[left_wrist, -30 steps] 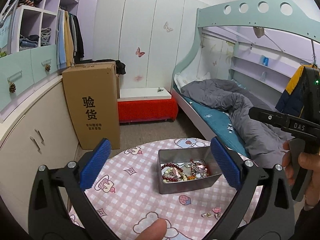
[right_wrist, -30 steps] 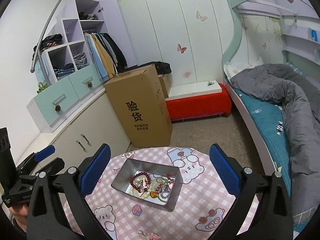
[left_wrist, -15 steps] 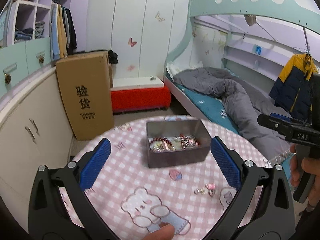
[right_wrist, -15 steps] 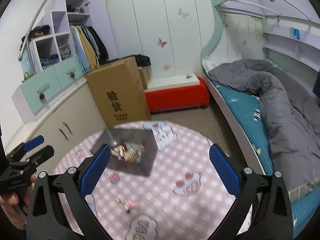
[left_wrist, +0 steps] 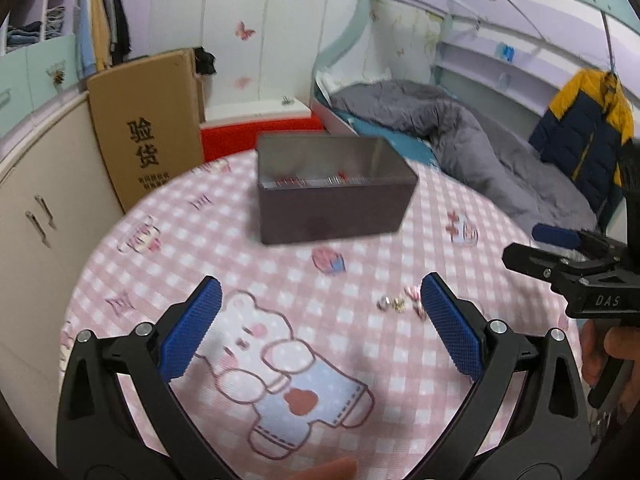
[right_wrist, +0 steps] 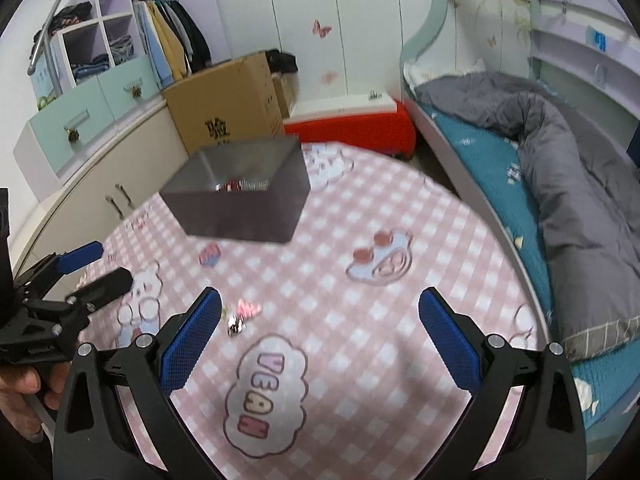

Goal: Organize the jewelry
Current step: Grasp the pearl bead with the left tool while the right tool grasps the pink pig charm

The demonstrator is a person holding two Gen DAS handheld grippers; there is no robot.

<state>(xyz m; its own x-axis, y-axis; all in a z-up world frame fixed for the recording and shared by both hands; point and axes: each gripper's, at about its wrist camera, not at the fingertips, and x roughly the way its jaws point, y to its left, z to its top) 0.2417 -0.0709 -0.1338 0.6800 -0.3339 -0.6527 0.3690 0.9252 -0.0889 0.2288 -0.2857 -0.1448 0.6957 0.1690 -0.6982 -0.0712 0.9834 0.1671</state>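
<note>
Left wrist view: my left gripper (left_wrist: pixel 318 334) hangs fully spread and empty above the near edge of the table (left_wrist: pixel 132 280). The metal tin (left_wrist: pixel 334 190), holding jewelry, sits toward the far edge. Loose trinkets (left_wrist: pixel 400 303) lie just beside my right fingertip, uncollected.

Right wrist view: my right gripper (right_wrist: pixel 320 338) is likewise wide apart, holding nothing. The trinkets (right_wrist: pixel 240 316) lie beside its left fingertip, probably the next pickup for the tin (right_wrist: pixel 240 196).

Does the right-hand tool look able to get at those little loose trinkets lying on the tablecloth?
Probably yes. The right tool is open and empty, and the loose trinkets lie bare on the tablecloth just off its left finger, with nothing over them. The tin box sits well behind.
</note>
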